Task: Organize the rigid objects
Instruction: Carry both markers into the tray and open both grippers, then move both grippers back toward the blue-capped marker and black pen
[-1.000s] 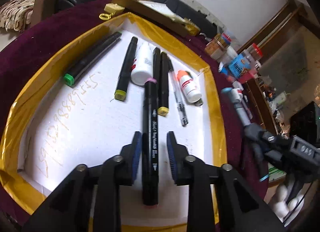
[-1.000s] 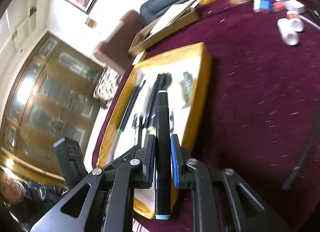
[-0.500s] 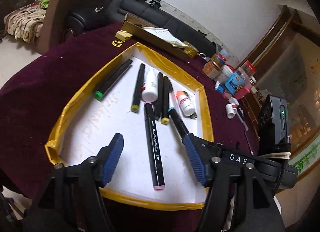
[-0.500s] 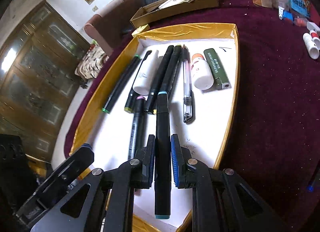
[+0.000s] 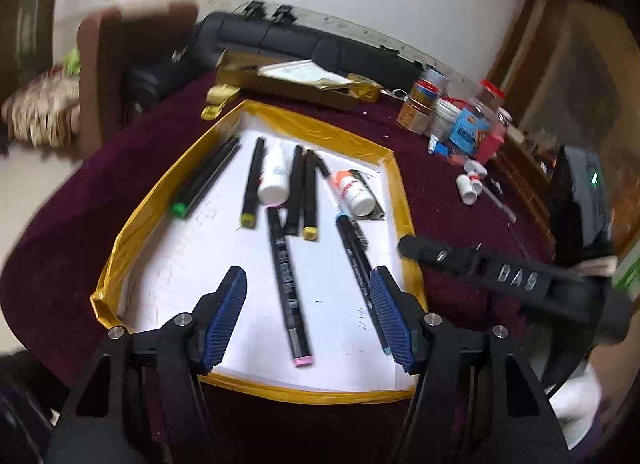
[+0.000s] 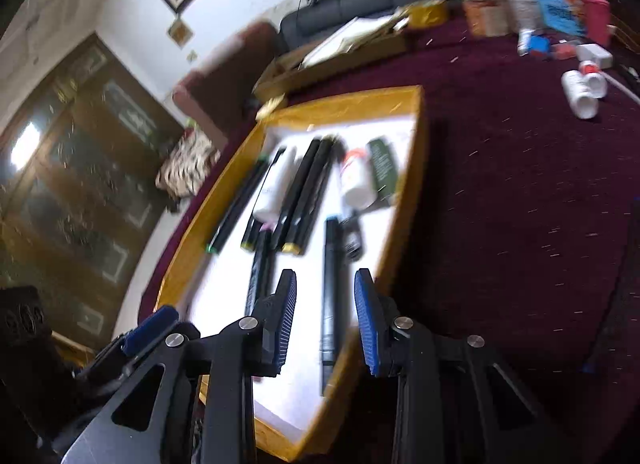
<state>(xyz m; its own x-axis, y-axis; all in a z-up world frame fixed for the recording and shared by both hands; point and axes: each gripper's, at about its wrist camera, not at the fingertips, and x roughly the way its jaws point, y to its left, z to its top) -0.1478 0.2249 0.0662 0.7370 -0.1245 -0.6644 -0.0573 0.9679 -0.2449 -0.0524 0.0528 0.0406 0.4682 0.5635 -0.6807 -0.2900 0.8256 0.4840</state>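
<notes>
A gold-rimmed tray (image 5: 320,128) with a white floor holds several black markers and two white bottles. My left gripper (image 5: 308,278) hangs open above the tray's near end, over the pink-capped marker (image 5: 288,292), which lies free on the floor. In the right wrist view my right gripper (image 6: 325,282) has its jaws opening around the blue-capped marker (image 6: 331,304). That marker rests on the tray (image 6: 416,184) near its right rim, and the pads stand off it on both sides. In the left wrist view the same marker (image 5: 356,252) shows, with the right gripper's body (image 5: 500,276) beside it.
The tray sits on a dark red cloth (image 6: 500,204). Jars and packets (image 5: 460,116) crowd the back right, with two small white bottles (image 6: 584,88) lying nearby. A flat cardboard box (image 5: 288,80) lies behind the tray. A sofa and an armchair stand beyond the table.
My left gripper let go of the pink-capped marker, opened wide and drew up and back. My right gripper carried the blue-capped marker over the tray, set it down and began to part its jaws.
</notes>
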